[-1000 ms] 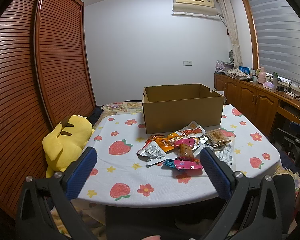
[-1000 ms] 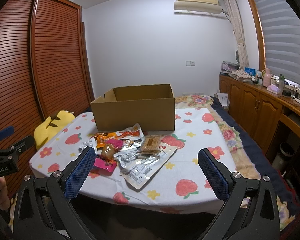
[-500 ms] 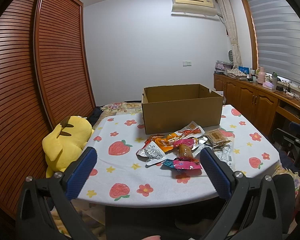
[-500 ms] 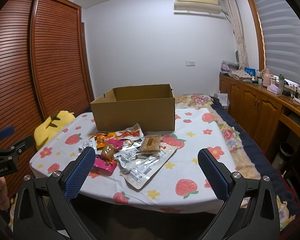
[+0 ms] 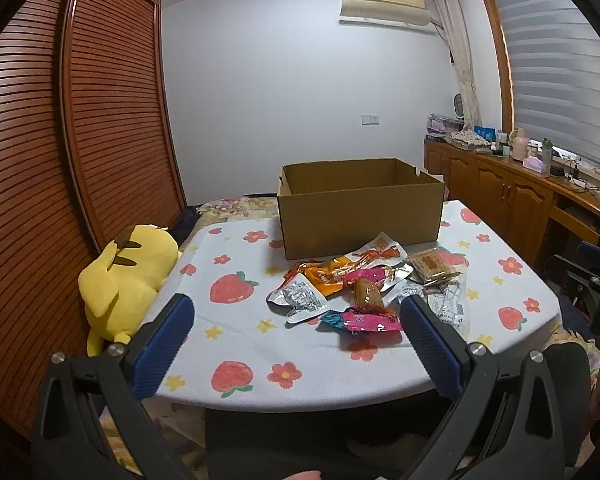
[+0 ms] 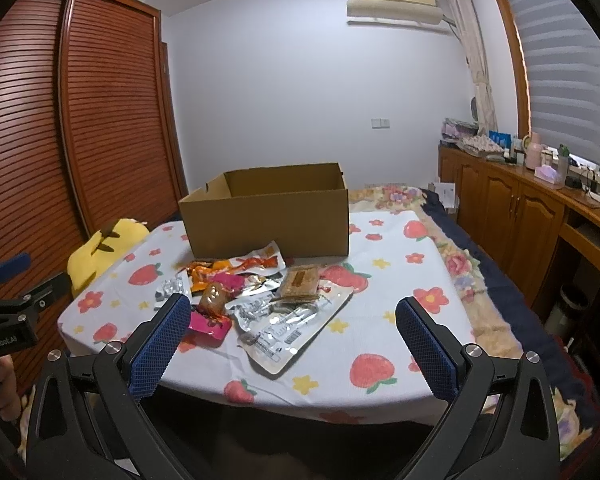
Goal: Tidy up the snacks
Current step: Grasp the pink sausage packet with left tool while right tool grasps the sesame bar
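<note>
**Cardboard box open, snacks loose on the table**

Yellow plush toy (image 5: 128, 272) lies off the table's left edge; the left gripper (image 5: 296, 320) hovers at the near edge, jaws wide and empty; the snack packets (image 5: 364, 284) lie mid-table before the cardboard box (image 5: 360, 216) at the far edge; the right gripper (image 6: 292, 320) hovers likewise, jaws wide, empty.
</note>
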The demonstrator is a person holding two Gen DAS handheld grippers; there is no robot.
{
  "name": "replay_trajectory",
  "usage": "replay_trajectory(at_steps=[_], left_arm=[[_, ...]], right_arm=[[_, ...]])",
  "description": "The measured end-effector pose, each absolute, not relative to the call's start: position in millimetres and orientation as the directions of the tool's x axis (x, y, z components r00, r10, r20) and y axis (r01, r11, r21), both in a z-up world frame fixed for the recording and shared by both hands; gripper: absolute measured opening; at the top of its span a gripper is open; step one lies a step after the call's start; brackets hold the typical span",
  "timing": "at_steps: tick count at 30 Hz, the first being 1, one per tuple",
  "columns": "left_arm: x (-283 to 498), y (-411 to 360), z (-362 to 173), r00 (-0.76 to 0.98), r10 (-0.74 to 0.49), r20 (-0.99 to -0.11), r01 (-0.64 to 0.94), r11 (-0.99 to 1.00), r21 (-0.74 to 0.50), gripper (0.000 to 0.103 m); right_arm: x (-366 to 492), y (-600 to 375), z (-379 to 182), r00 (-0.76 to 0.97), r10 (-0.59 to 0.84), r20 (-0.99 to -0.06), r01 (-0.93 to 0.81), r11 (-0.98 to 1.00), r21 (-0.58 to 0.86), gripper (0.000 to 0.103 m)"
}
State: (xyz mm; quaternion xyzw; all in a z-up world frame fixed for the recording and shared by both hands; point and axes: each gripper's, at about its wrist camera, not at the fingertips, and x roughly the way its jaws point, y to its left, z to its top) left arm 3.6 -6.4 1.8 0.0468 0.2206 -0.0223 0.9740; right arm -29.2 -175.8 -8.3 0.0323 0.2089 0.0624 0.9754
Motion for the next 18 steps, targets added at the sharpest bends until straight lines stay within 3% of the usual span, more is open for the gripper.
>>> replay_trajectory(at_steps=[9,18], left_arm=[[46,-6,-17,0.86,-0.07,-0.505,0.109,0.993,0.046,0.103],[96,-19,-26,0.796,-0.158,-0.584,0.202,0.979,0.012,0.103]], right_arm=[[-4,-181,-25,0.87,0.169,-0.463,-0.148,0.986,0.081,0.103],[49,-192,-44,0.8,0.228,-0.555,-0.201,0.973,0.109,0.09]])
